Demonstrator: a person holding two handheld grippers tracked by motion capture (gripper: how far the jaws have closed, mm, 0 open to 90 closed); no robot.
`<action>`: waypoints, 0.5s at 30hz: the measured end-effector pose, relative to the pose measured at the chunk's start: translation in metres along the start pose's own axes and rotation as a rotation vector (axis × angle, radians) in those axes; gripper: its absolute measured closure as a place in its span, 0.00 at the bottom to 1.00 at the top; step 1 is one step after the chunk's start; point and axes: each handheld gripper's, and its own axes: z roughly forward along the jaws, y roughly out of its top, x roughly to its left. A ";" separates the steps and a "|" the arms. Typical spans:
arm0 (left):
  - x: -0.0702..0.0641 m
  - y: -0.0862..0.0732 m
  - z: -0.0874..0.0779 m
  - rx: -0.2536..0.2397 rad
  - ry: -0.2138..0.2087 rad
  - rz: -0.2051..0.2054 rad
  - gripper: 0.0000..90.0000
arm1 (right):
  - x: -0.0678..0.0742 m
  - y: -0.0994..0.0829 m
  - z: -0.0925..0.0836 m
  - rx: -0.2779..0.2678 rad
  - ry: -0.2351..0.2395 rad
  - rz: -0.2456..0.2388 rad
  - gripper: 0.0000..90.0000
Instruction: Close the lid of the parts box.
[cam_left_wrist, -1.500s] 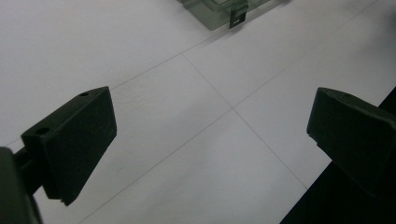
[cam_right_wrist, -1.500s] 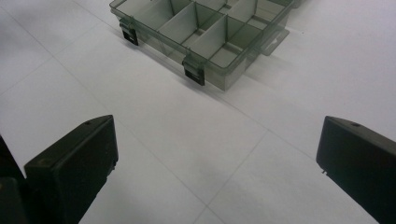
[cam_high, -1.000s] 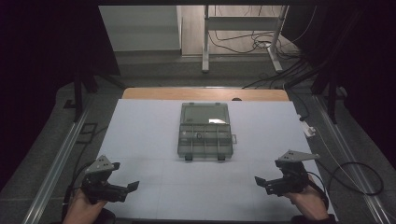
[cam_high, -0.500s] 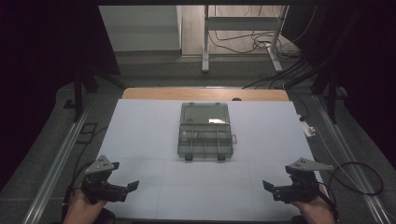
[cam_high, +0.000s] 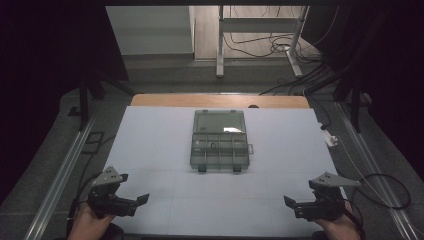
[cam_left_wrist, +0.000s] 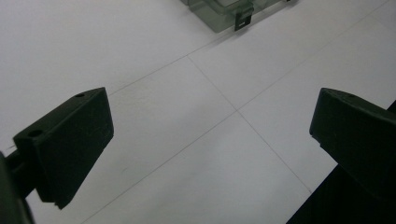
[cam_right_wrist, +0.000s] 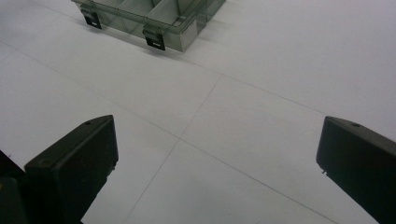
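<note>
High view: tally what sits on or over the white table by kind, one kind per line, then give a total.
Clear compartment box: 1
Black latches on the box's near edge: 2
Hand-held tools, left tool and right tool, both with jaws apart: 2
Total: 5

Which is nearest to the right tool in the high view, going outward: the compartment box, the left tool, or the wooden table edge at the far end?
1. Compartment box, mid-table, ahead and to the left of the right tool.
2. Left tool, across the near edge at the left.
3. Wooden table edge, at the far end beyond the box.
</note>
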 end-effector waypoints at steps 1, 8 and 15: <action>0.000 0.000 0.000 0.001 -0.001 -0.001 0.00 | 0.000 0.000 0.000 0.002 -0.001 -0.003 0.00; 0.000 0.004 0.001 0.000 0.005 0.013 0.00 | 0.001 0.001 0.001 0.002 0.003 -0.007 0.00; 0.005 0.013 0.005 -0.016 -0.013 -0.007 0.00 | 0.002 0.005 0.004 -0.001 0.018 -0.017 0.00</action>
